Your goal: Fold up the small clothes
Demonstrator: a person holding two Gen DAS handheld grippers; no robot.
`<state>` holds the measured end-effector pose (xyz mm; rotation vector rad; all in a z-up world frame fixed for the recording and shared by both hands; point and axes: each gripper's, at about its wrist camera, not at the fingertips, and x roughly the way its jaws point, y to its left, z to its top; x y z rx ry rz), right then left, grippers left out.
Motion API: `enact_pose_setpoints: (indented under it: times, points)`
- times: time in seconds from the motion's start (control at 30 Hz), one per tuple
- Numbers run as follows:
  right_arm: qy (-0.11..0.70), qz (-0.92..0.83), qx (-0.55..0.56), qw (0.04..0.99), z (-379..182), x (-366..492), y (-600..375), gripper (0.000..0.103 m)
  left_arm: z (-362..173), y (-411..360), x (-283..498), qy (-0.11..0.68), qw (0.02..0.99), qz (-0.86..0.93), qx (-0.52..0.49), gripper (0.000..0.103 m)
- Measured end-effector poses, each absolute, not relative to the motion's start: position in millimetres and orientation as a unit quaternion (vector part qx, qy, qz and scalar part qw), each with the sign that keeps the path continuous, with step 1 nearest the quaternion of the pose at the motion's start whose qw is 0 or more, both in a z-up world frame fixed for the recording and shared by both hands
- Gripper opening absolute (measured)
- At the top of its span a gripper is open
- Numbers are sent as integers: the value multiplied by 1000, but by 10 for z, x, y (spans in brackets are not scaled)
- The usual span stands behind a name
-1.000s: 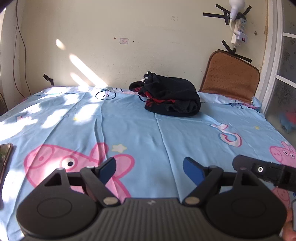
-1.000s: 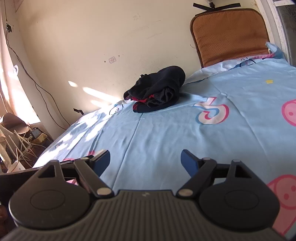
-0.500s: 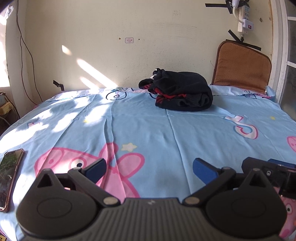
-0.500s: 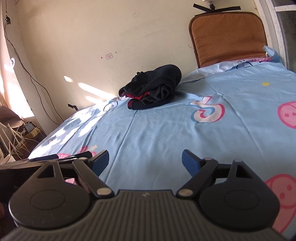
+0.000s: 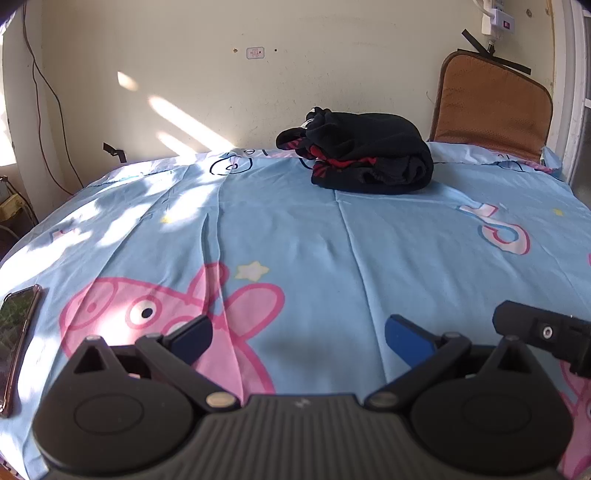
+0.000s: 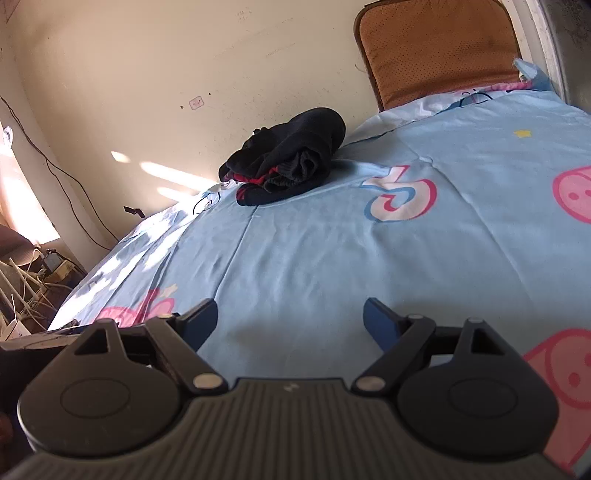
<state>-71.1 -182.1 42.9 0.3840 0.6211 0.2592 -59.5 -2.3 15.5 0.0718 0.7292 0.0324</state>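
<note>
A: Starting at the left edge, what does the left wrist camera pick up?

B: A phone (image 5: 18, 339) lying flat on the blue cartoon bedsheet (image 5: 314, 236), at its near left border. The right wrist view misses it; there the left edge shows cables and clutter (image 6: 33, 273) off the side of the bed.

A: And the tools?

B: The left gripper (image 5: 297, 338) hangs over the sheet with its blue pads spread wide and nothing between them. The right gripper (image 6: 290, 319) is likewise released and empty. Only the left camera catches part of the other tool, low at its right edge.

A: Where are the clothes?

B: A bundle of black clothes (image 5: 364, 160) with red trim sits at the far side of the bed near the wall, well apart from both tools. The right view (image 6: 291, 162) shows it from its right.

A: Farther right?

B: A brown cushion (image 5: 493, 105) leans upright against the wall. The white power strip (image 5: 496, 14) above it appears only in the left view.
</note>
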Motion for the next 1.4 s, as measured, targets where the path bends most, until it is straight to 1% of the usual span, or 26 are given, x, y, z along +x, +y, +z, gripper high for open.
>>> enact_pose_setpoints:
  times: [0.83,1.2,1.4]
  points:
    - [307,124,203,921,403,-707,-1884,88,133,-40,-616,355,931,46,66,103]
    - [311,120,208,919,395,-714,-1901,88,11,-52,-561,398,915,37,55,103]
    - [312,120,207,920,394,-712,-1888,89,9,-55,-573,401,914,38,51,103]
